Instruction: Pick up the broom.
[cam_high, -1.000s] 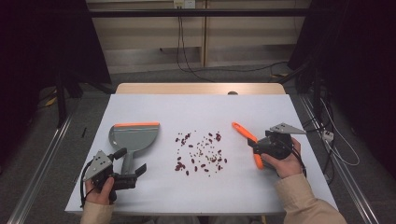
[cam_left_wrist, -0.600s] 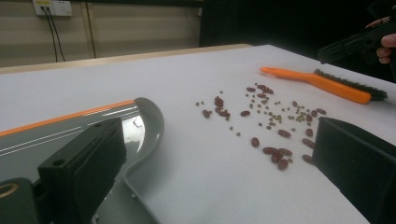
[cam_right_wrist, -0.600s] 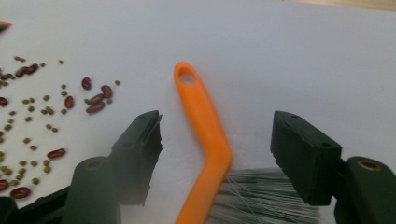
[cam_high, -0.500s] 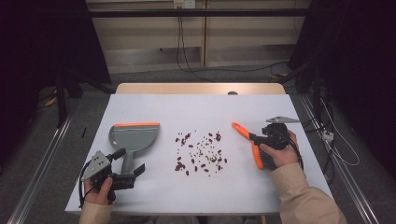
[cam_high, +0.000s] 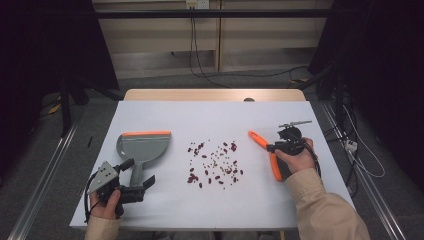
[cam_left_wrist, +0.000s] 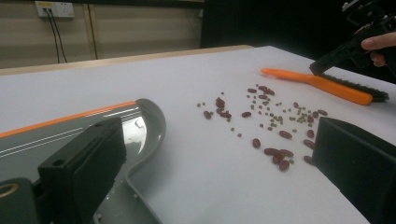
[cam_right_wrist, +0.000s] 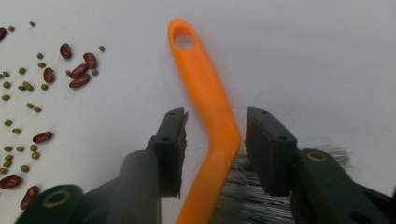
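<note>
An orange hand brush (cam_high: 261, 140) lies on the white table (cam_high: 200, 115) at the right, handle pointing far-left. My right gripper (cam_high: 276, 148) straddles the handle at its bend. Its jaws have just been closing. In the right gripper view, the right gripper (cam_right_wrist: 215, 126) has the brush handle (cam_right_wrist: 205, 88) between its jaws, with a thin gap on each side, and bristles (cam_right_wrist: 243, 196) lie below. A grey dustpan (cam_high: 142, 147) with an orange lip sits at the left. My left gripper (cam_high: 138, 172) stands open over its handle. Red and green beans (cam_high: 215, 162) are scattered mid-table.
In the left gripper view, the dustpan (cam_left_wrist: 70, 135) lies under the wide left gripper (cam_left_wrist: 219, 140), with the beans (cam_left_wrist: 271, 116) and the brush (cam_left_wrist: 322, 84) beyond it. Beans (cam_right_wrist: 77, 70) lie left of the brush handle. Cables run off the right table edge.
The right hand has shifted a little over the brush and its jaws have narrowed around the handle. The left hand, dustpan and beans have not moved.
</note>
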